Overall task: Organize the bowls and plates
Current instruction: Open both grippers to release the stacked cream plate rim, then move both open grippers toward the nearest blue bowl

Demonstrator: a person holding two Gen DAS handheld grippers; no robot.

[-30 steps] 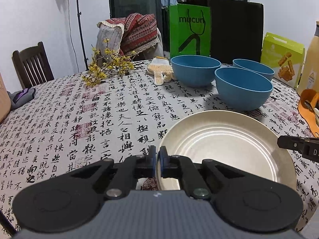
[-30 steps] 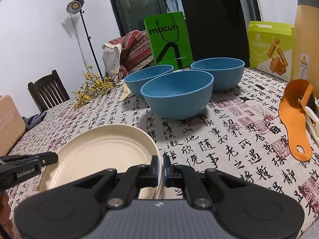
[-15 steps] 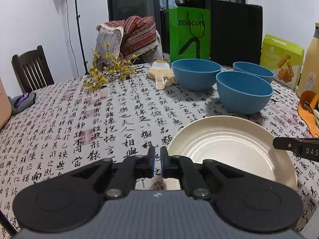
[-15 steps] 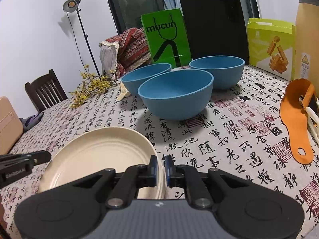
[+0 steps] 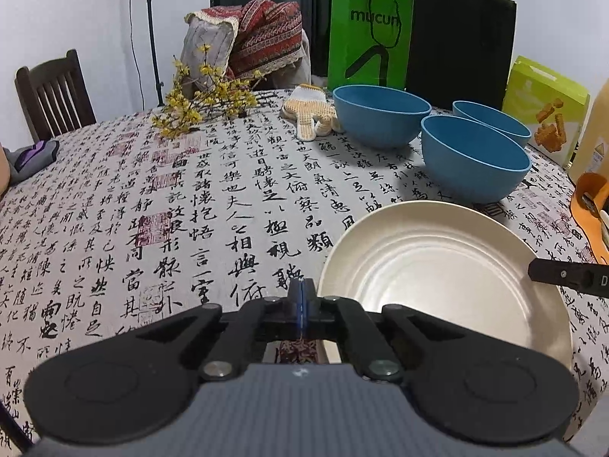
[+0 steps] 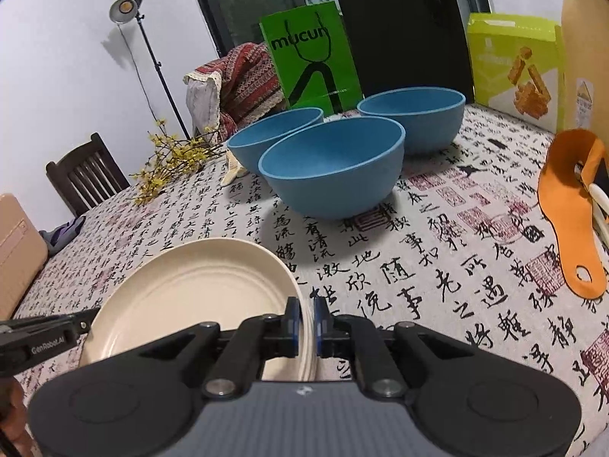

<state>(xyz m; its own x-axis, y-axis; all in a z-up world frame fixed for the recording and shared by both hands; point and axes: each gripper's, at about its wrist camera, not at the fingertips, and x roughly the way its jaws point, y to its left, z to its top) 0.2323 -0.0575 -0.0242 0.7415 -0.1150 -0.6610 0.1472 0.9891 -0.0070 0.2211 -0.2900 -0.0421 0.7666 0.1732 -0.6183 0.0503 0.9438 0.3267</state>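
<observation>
right fingers (image 6: pixel 304 320) clamped on the near right rim of the cream plate stack (image 6: pixel 190 289); left fingers (image 5: pixel 301 297) shut on nothing, just left of the rim. stack sits on the tabletop (image 5: pixel 190 198), three blue bowls (image 6: pixel 331 163) beyond it. a second ago the left pair gripped the rim.

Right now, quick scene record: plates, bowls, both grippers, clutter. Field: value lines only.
plates: cream plate stack on the table, near edge
bowls: three blue bowls, upright, separate, behind the plates
left gripper: shut, empty, just left of the plates' rim
right gripper: shut on the plates' right rim
clutter: glove, yellow flower sprig, green bag, snack box, orange tool
</observation>
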